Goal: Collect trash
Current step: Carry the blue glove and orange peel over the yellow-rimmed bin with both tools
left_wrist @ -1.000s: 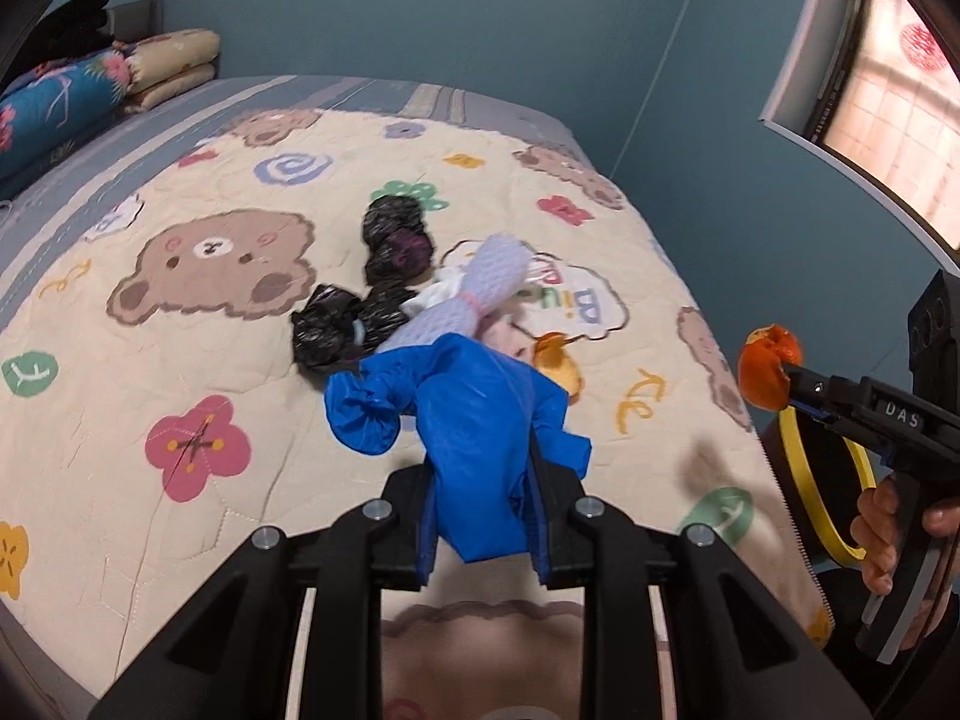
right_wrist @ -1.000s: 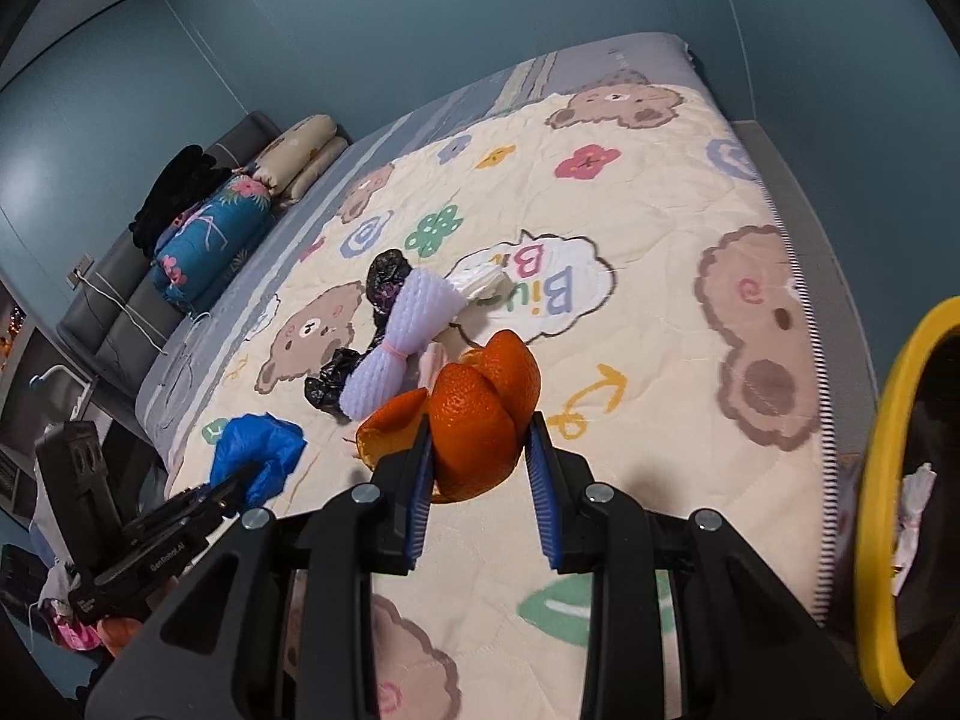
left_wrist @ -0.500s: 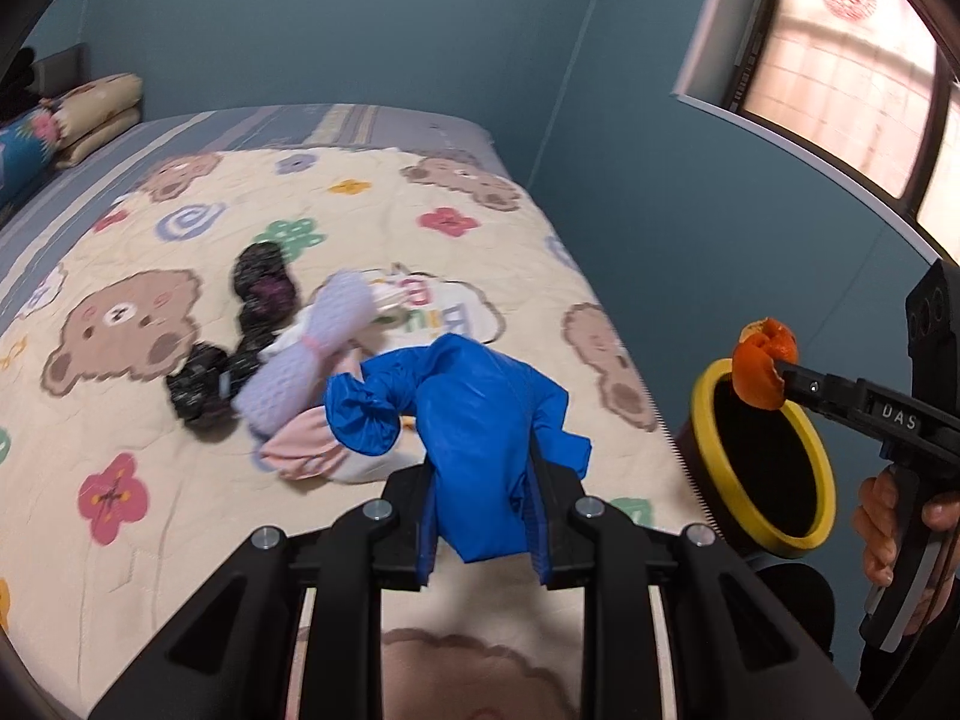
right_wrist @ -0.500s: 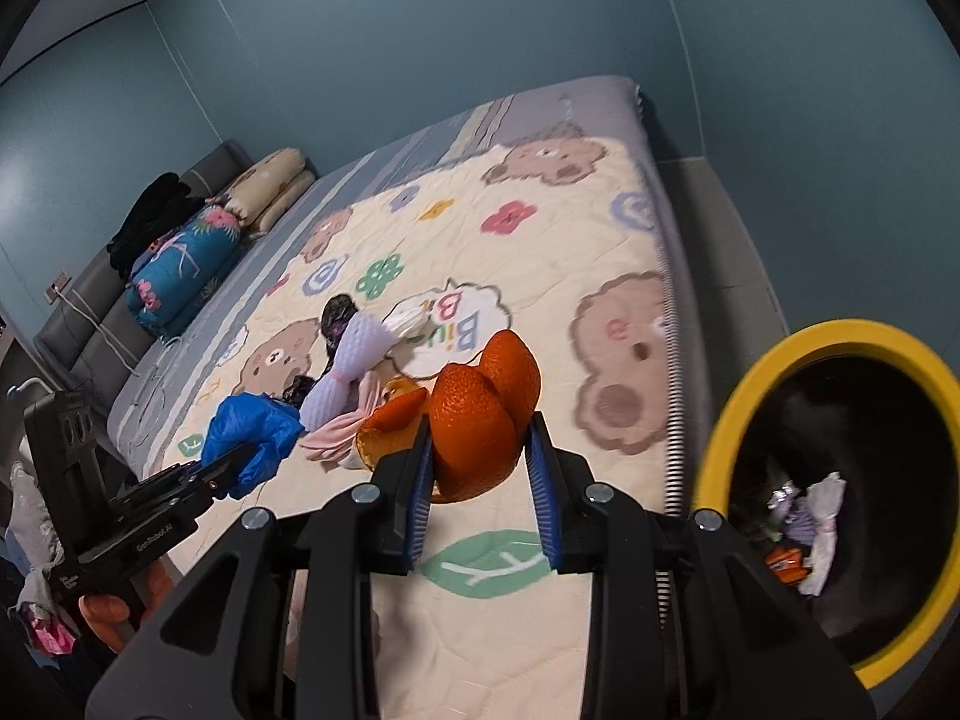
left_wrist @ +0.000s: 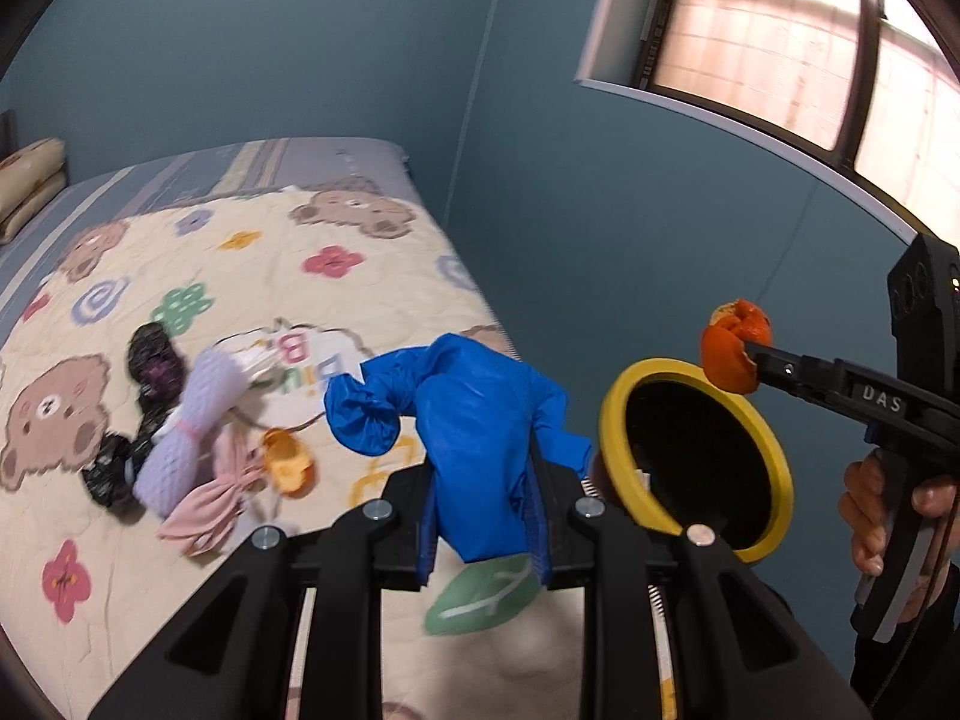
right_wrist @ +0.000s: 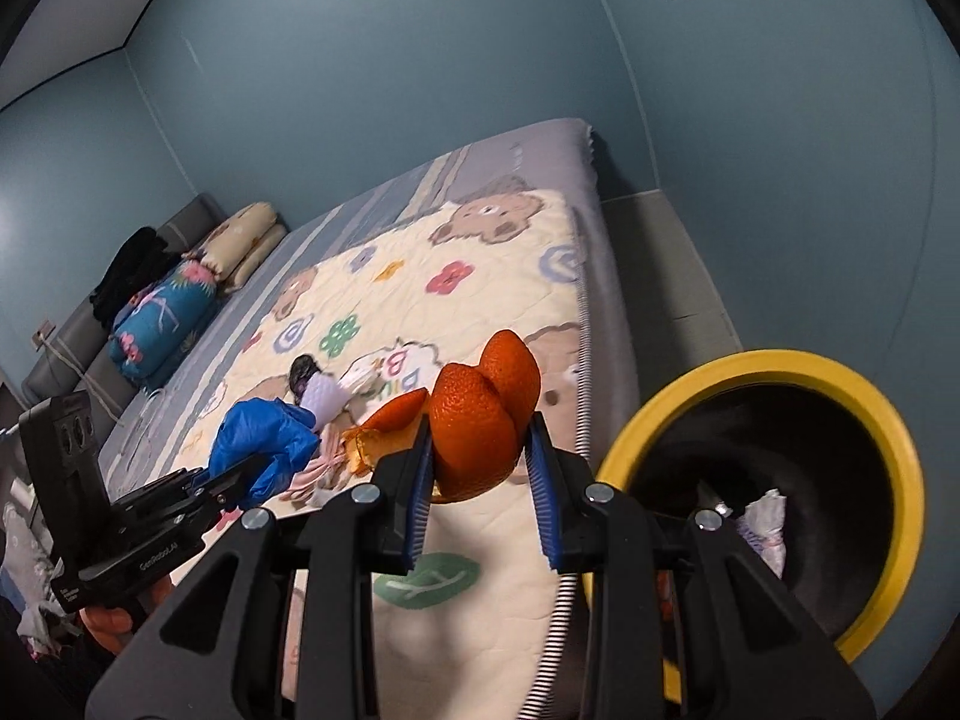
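Note:
My left gripper is shut on a crumpled blue plastic bag, held over the bed's near right corner. My right gripper is shut on an orange peel; in the left wrist view that peel hangs just above the far rim of a black bin with a yellow rim. The bin stands on the floor beside the bed and holds white crumpled trash. On the quilt remain a lilac mesh sleeve, pink cloth, another orange peel and black bags.
The bed with a cartoon bear quilt fills the left. Pillows and a blue floral bolster lie at its head. Teal walls close in behind the bin, with a window above. A hand grips the right tool's handle.
Both grippers have swung to the right and risen, away from the trash pile and toward the bed's edge. The yellow-rimmed bin has come fully into view. Both grips are unchanged.

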Motion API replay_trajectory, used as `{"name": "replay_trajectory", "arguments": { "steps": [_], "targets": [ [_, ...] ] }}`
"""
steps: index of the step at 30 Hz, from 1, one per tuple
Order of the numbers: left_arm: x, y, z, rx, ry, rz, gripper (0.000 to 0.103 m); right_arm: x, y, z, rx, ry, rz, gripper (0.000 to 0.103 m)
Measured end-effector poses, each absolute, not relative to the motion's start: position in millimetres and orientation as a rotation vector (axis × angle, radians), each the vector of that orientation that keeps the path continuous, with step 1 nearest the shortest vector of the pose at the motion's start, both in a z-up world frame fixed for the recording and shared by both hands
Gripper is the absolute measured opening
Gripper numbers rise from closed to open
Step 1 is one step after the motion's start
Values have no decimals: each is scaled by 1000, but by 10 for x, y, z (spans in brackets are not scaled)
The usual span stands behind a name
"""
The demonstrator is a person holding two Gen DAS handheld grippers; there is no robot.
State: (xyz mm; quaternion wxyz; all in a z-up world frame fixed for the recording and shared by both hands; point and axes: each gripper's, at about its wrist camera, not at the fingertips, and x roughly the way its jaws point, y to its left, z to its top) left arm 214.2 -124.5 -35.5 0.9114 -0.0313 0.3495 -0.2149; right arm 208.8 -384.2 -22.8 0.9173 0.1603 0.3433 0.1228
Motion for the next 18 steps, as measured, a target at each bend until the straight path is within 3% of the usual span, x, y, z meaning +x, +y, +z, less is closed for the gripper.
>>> {"name": "replay_trajectory", "arguments": {
  "steps": [18],
  "targets": [
    [2334, -2298, -417, 24, 734, -644, 22, 1776, -4722, -181, 326, 623, 41, 28]
  ]
}}
